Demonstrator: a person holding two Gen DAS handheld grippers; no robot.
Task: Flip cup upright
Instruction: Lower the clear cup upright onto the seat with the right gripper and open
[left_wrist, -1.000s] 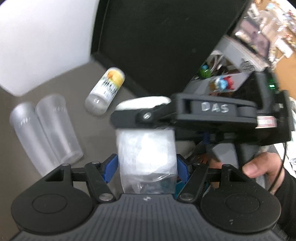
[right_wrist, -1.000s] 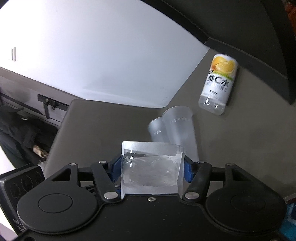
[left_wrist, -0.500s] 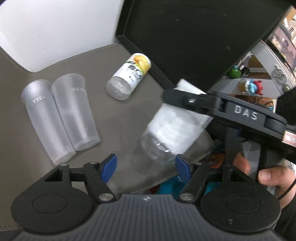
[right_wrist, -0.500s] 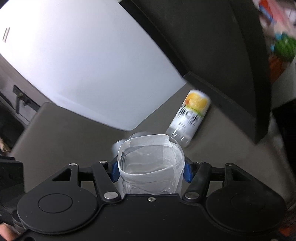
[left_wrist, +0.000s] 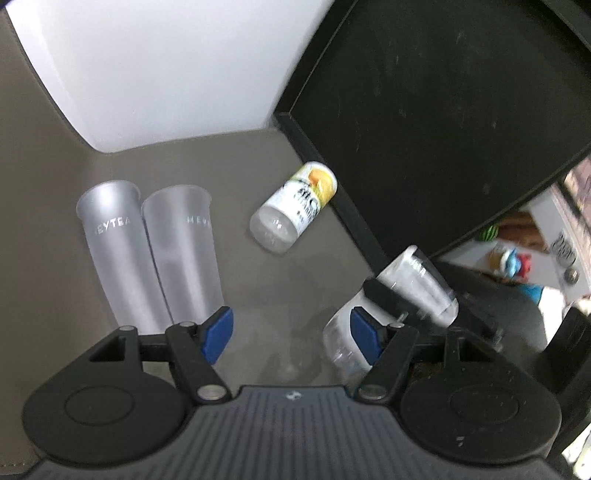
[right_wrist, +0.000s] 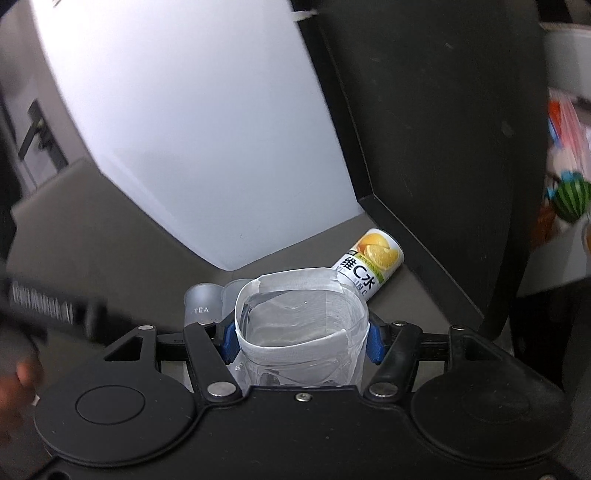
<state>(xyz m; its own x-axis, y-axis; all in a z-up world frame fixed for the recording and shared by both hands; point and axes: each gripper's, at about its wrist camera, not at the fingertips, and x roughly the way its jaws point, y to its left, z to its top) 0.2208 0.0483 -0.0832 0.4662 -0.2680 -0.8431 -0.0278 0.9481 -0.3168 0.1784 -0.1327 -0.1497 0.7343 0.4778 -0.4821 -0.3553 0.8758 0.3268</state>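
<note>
Cup (right_wrist: 301, 328), clear plastic with a band of white tape round its rim, sits clamped between the blue pads (right_wrist: 373, 345) of the right gripper (right_wrist: 300, 341), mouth facing up and away from the camera; its lower body is cut off behind the gripper's black housing, so the base cannot be seen. In the left wrist view the same cup (left_wrist: 402, 306) shows tilted at the right, with a black finger (left_wrist: 384, 295) of the right gripper crossing its middle and blurring part of the wall, and it seems to hang just above the table (left_wrist: 280, 288), though contact is hard to judge. The left gripper (left_wrist: 290, 330) stands wide apart with nothing between its blue pads (left_wrist: 218, 330); its right pad overlaps the cup in the picture, but whether they touch I cannot tell. Farther out on the grey-brown table, two frosted cups (left_wrist: 147, 254) marked HEYTEA stand side by side at the left, rims touching or nearly so; from the right wrist they (right_wrist: 210, 301) are mostly hidden behind the held cup. A small bottle (left_wrist: 295, 208) with an orange-fruit label lies on its side near the far right, close to the edge of a black panel (left_wrist: 443, 110), its print blurred here but readable from the right wrist (right_wrist: 369, 267). A white panel (left_wrist: 166, 66) closes the far left. At the left edge of the right wrist view, a hand (right_wrist: 18, 384) is smeared by motion.
</note>
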